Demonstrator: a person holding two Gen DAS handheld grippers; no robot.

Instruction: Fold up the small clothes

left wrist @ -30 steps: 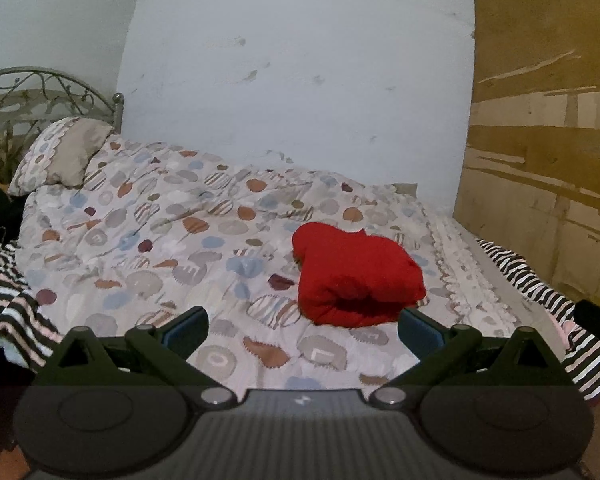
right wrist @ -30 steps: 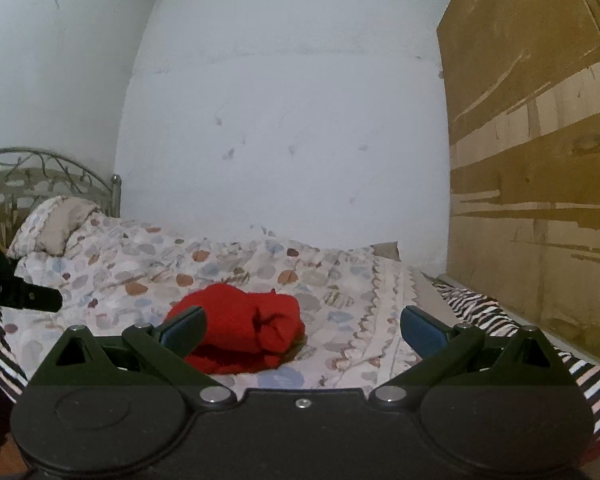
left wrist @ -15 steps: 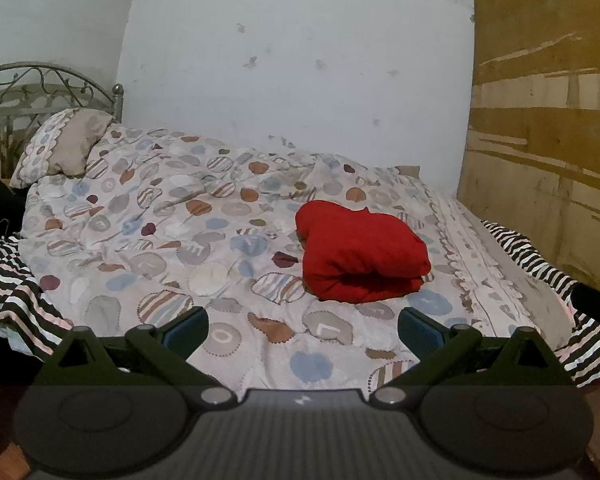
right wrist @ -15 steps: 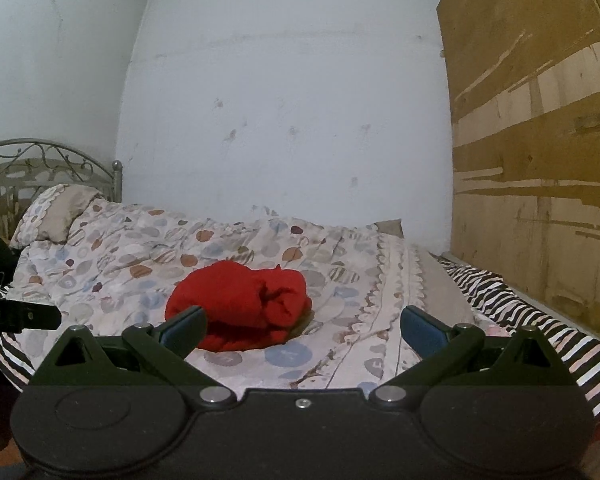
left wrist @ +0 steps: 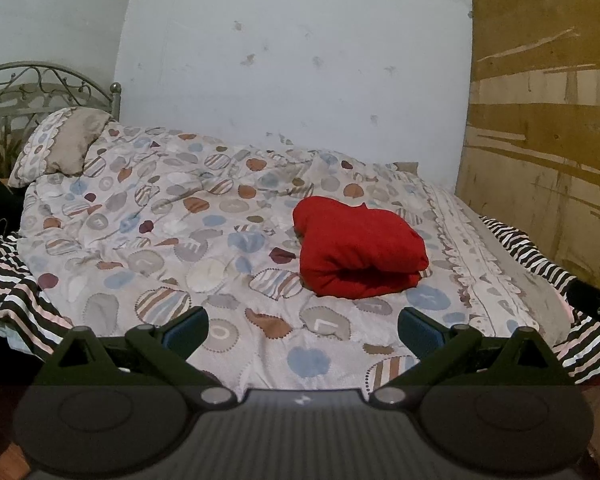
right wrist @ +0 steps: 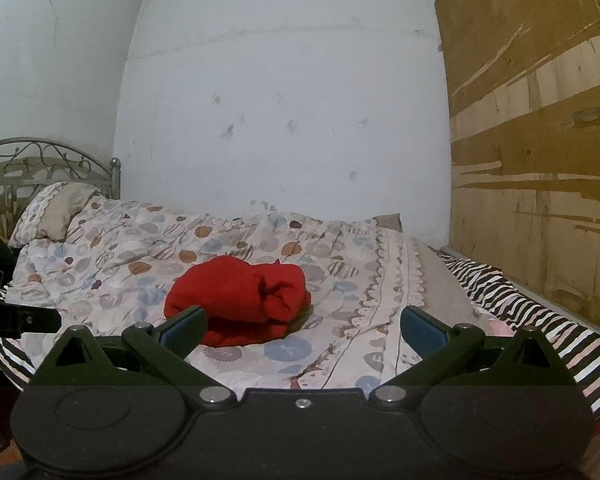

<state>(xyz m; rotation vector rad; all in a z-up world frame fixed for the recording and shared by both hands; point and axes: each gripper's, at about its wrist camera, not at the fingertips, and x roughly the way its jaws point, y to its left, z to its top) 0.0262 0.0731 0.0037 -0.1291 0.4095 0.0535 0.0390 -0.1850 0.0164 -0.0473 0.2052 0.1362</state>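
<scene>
One red garment (left wrist: 358, 250) lies on the bed, on the patterned quilt (left wrist: 172, 216), toward the quilt's right edge and roughly midway between its near and far edges. It is folded into a thick, rounded bundle; from the right wrist view (right wrist: 236, 300) its right end shows bunched, rolled layers. The cloth looks soft and matte, plain red with no print.

There are two grippers. The left gripper (left wrist: 302, 330) hangs short of the quilt's near edge with its jaws spread wide and nothing between them. The right gripper (right wrist: 302, 326) is likewise wide apart and empty, also short of the near edge.

The quilt is puffy and wrinkled, printed with round and striped spots. One pillow (left wrist: 60, 146) leans at the far left corner against a curled metal headboard (left wrist: 40, 84). A black-and-white striped sheet (left wrist: 540, 260) shows beneath the quilt's right edge, beside one worn wooden board (left wrist: 548, 120).
</scene>
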